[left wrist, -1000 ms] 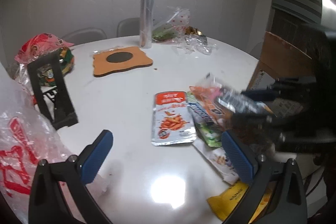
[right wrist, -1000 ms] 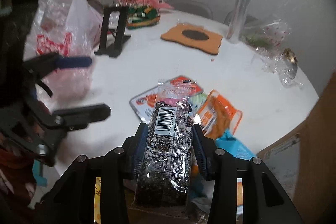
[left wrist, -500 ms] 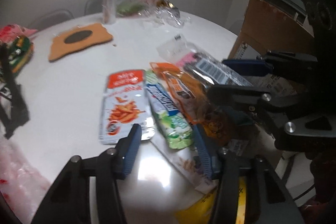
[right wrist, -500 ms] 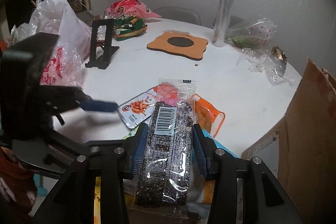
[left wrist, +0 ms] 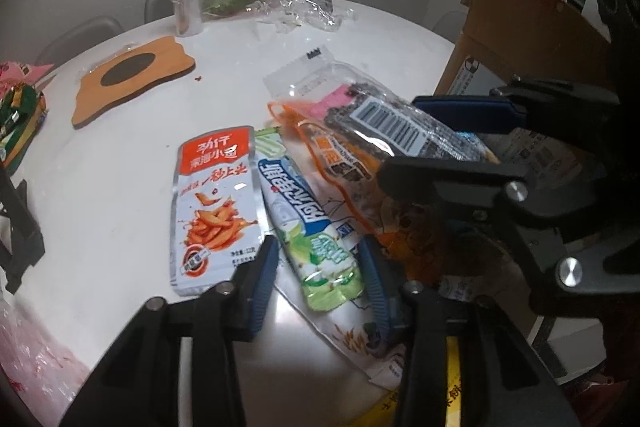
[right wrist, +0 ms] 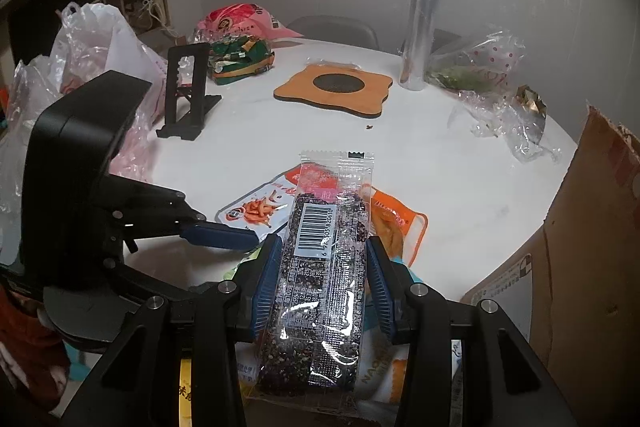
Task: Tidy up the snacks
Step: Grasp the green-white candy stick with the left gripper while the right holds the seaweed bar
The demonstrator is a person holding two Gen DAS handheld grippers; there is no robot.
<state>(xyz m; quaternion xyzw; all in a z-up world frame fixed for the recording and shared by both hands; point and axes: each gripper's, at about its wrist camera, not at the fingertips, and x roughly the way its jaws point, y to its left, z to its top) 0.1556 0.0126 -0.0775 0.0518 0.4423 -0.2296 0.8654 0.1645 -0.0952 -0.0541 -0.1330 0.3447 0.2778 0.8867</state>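
Snacks [left wrist: 304,211] are mostly still lying loose in a pile on the near right of the white surface [left wrist: 120,155], so the sorting is looking barely started to me. Right gripper [right wrist: 326,279] is clamping the clear packet of dark seed bars [right wrist: 320,267] and holding it above the pile. Left gripper [left wrist: 316,283] is closing around the green-and-white pouch [left wrist: 308,223], which is sitting right between its blue pads, though they aren't quite pressing it yet. Red-and-silver fries packet [left wrist: 216,203] is lying just left of that pouch, orange packet [left wrist: 360,183] just right.
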